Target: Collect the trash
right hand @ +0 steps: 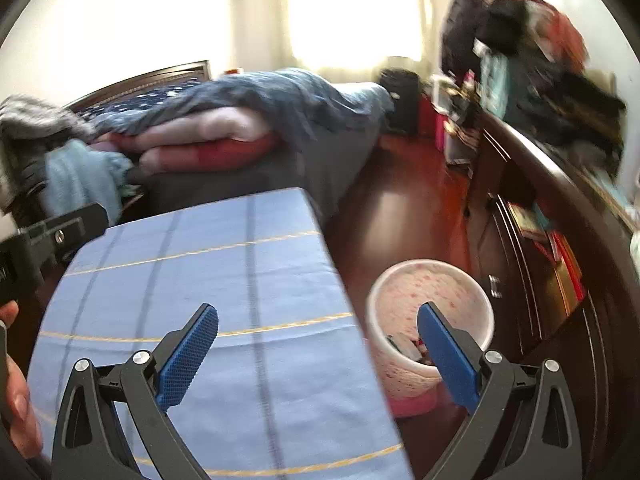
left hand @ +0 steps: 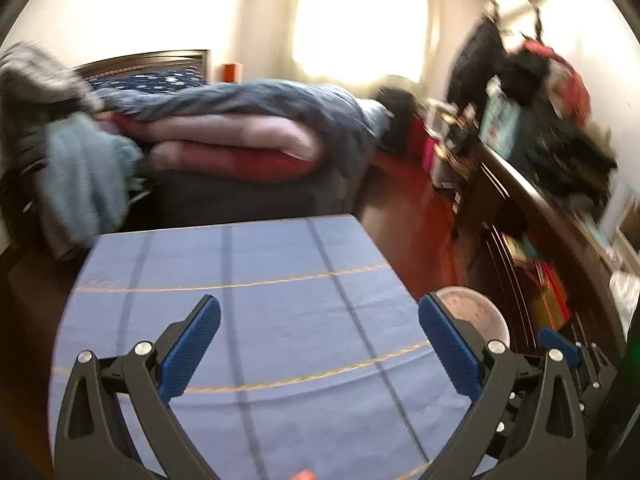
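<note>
**Entry: both grippers empty above the blue cloth, bin on the floor to the right**

**Left wrist view.** The left gripper (left hand: 319, 322) is spread wide, jaws fully released, nothing between them and nothing touching the blue pads (left hand: 192, 350). Below and ahead of the fingers lies a table under a blue checked cloth (left hand: 248, 280), bare as far as this view shows. A small reddish scrap (left hand: 303, 475) shows at the bottom edge, nearer than the fingers and between them; too blurred and cropped to identify, possibly trash. Just beyond the right finger, partly hidden behind it, sits the rim of the waste bin (left hand: 474, 312).

**Right wrist view.** The right gripper (right hand: 318, 330) is likewise wide open and holds nothing. Its left finger hangs over the cloth; its right finger overlaps the bin (right hand: 430, 300), a pale speckled container with a pink base standing on the wooden floor (right hand: 400, 216) just beside the table edge. Some items already lie inside (contents unclear). A hand (right hand: 14, 380) shows at the far left edge.

**Handling, judged.** The scrap, if paper or wrapper, should be light, soft and crushable; pinch it across its middle with the pad faces. The bin looks thin-walled and light, so it may tip if knocked by a finger.
</note>
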A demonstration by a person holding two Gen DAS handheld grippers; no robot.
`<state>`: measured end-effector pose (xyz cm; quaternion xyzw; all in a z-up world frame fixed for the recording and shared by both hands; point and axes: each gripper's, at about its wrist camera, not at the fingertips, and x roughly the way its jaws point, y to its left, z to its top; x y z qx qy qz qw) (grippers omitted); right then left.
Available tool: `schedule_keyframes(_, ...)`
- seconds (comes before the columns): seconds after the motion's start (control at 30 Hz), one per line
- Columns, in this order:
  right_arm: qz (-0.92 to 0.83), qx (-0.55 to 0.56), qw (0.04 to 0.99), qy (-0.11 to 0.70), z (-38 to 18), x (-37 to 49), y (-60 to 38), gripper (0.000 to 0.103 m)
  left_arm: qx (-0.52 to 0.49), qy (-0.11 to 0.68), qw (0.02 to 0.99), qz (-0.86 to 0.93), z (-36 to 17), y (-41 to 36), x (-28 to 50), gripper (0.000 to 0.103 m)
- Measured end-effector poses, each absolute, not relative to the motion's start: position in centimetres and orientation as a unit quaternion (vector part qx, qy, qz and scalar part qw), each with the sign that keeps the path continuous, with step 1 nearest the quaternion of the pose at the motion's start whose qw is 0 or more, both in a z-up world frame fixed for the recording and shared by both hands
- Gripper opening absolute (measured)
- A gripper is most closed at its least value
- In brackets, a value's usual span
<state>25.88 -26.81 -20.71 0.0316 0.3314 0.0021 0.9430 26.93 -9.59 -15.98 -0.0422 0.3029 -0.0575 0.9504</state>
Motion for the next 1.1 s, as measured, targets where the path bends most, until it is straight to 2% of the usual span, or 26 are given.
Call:
schedule_keyframes(0.17, 0.047, 0.012, 0.953, 0.299, -17.5, 22.3, -22.4, 0.099, -0.064, 0.256, 0.964, 0.006, -12.6, -4.3, 21.3, 0.099)
schedule_keyframes(0.53, 0.109, -0.037, 0.969, 0.22, -11.7, 15.4, -16.3, 0.099, -0.089, 0.181, 0.977, 0.072, -7.6, 1.7, 10.8, 0.1)
schedule_keyframes(0.83, 0.099, -0.04, 0.98, 0.166, -9.2, 11.0, -14.9, 0.099, -0.088, 0.099, 0.984, 0.118, -4.2, 3.4, 2.9, 0.1)
schedule_keyframes(1.1, 0.081, -0.018, 0.987, 0.14, -7.8, 8.9, -15.6, 0.099, -0.09, 0.094, 0.987, 0.096, -3.3, 3.7, 0.4, 0.1)
